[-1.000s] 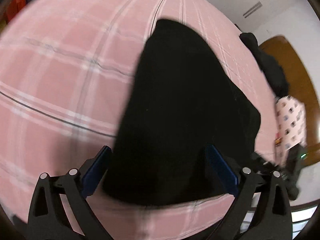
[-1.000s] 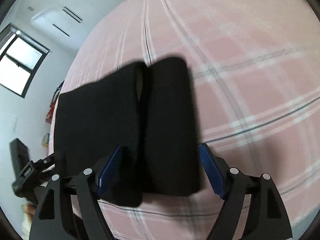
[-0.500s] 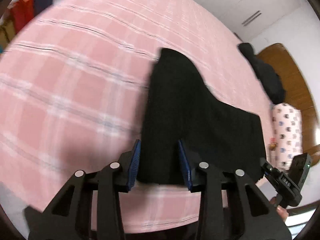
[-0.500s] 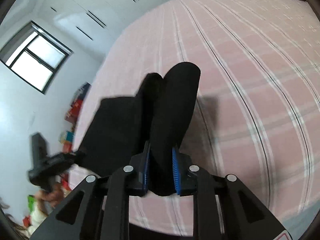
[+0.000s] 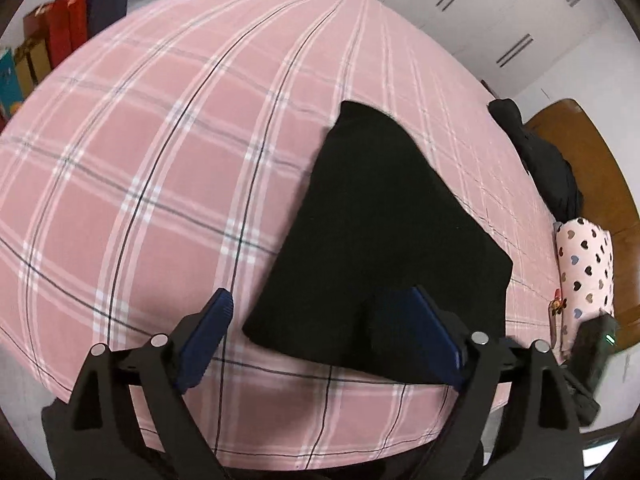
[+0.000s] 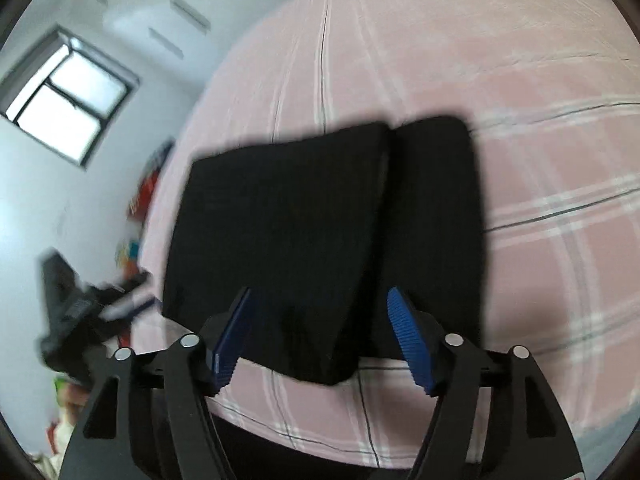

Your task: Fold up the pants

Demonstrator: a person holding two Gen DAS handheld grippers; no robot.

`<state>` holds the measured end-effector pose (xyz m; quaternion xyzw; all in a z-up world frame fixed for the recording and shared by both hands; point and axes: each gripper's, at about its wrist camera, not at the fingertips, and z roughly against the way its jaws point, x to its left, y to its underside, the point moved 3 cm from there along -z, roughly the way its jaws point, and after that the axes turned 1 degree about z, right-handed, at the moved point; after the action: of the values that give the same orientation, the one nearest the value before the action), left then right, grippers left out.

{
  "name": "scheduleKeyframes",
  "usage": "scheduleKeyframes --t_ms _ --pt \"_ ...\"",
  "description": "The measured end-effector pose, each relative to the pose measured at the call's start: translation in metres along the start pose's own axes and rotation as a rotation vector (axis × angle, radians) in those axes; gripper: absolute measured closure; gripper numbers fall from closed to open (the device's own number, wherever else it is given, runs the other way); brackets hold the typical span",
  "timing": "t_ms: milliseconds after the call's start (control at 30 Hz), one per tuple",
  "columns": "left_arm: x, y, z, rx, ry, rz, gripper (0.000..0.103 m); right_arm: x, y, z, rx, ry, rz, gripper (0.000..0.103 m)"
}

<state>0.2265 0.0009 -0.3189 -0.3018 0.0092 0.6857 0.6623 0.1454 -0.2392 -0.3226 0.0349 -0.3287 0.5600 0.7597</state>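
Note:
The black pants (image 5: 380, 236) lie folded flat on the pink plaid bed (image 5: 160, 168), near its front edge. In the right wrist view the pants (image 6: 320, 232) show as two folded sections side by side. My left gripper (image 5: 320, 334) is open above the pants' near left corner, holding nothing. My right gripper (image 6: 320, 332) is open over the pants' near edge, also empty. The other gripper shows blurred at the left of the right wrist view (image 6: 76, 312).
A dark garment pile (image 5: 540, 160) and a heart-print pillow (image 5: 586, 264) lie at the bed's right end by a wooden headboard (image 5: 592, 160). Coloured bags (image 5: 60, 36) stand by the far wall. A window (image 6: 68, 96) is at the left.
Both grippers were shut on the pants half a second ago and have opened and let go. The pants now lie flat on the bed.

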Motion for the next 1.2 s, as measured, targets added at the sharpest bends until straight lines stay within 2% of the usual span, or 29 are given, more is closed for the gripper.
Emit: scheduleKeyframes --t_ms 33,67,133,167,200,300,367,433,500,533,567,633,667,700,733,833,900,1000,1100,1200 --pt "-0.002 0.002 0.002 -0.004 -0.003 -0.017 0.016 -0.004 -0.001 -0.02 0.039 0.016 -0.018 0.034" --pt "-0.003 0.002 0.003 -0.005 -0.008 -0.027 0.016 -0.004 -0.001 -0.028 0.035 0.024 -0.026 0.034" --pt "-0.008 0.002 0.002 -0.001 -0.024 -0.046 0.016 0.006 -0.009 -0.031 0.006 0.045 0.032 0.083" --pt "-0.009 0.002 0.002 0.001 -0.026 -0.051 0.016 0.013 -0.012 -0.025 0.0 0.032 0.05 0.088" --pt "-0.01 0.001 0.002 -0.001 -0.022 -0.051 0.016 0.022 -0.019 -0.013 -0.028 0.002 0.064 0.088" --pt "-0.017 0.0 0.002 -0.001 -0.003 -0.062 0.016 0.044 -0.037 0.033 -0.136 0.062 0.221 0.088" --pt "-0.02 0.0 0.002 -0.001 0.007 -0.066 0.015 0.041 -0.04 0.053 -0.166 0.111 0.249 0.088" --pt "-0.025 0.002 -0.004 0.007 0.013 -0.073 0.015 0.014 -0.034 0.047 -0.13 0.189 0.238 0.086" --pt "-0.029 0.005 -0.012 0.015 0.001 -0.087 0.015 -0.024 -0.018 0.014 -0.003 0.21 0.188 0.072" --pt "-0.031 0.007 -0.017 0.022 -0.017 -0.095 0.015 -0.043 -0.009 -0.004 0.026 0.203 0.148 0.072" --pt "-0.033 0.007 -0.021 0.025 -0.032 -0.102 0.015 -0.05 -0.005 -0.003 -0.021 0.169 0.116 0.069" --pt "-0.037 0.007 -0.029 0.03 -0.065 -0.128 0.015 -0.048 -0.008 0.011 -0.053 0.134 0.071 0.057" --pt "-0.037 0.007 -0.032 0.034 -0.085 -0.137 0.015 -0.049 -0.01 0.02 -0.076 0.148 0.049 0.042" --pt "-0.039 0.006 -0.035 0.041 -0.098 -0.149 0.015 -0.046 -0.012 0.022 -0.107 0.16 0.03 0.035" --pt "-0.04 0.004 -0.039 0.046 -0.107 -0.161 0.015 -0.045 -0.012 0.027 -0.132 0.154 0.017 0.035" --pt "-0.045 0.002 -0.051 0.067 -0.124 -0.189 0.014 -0.052 -0.012 0.02 -0.087 0.126 -0.005 0.034" --pt "-0.048 0.002 -0.06 0.083 -0.127 -0.203 0.012 -0.06 -0.003 0.01 -0.033 0.126 -0.035 0.03" --pt "-0.052 0.002 -0.077 0.104 -0.122 -0.216 0.007 -0.067 0.0 0.001 -0.038 0.093 -0.067 0.023" --pt "-0.051 0.0 -0.091 0.119 -0.094 -0.199 0.005 -0.068 -0.001 -0.007 -0.045 0.053 -0.115 0.022" --pt "-0.044 -0.005 -0.098 0.124 -0.029 -0.133 0.005 -0.074 -0.006 -0.014 -0.073 0.006 -0.156 0.023"
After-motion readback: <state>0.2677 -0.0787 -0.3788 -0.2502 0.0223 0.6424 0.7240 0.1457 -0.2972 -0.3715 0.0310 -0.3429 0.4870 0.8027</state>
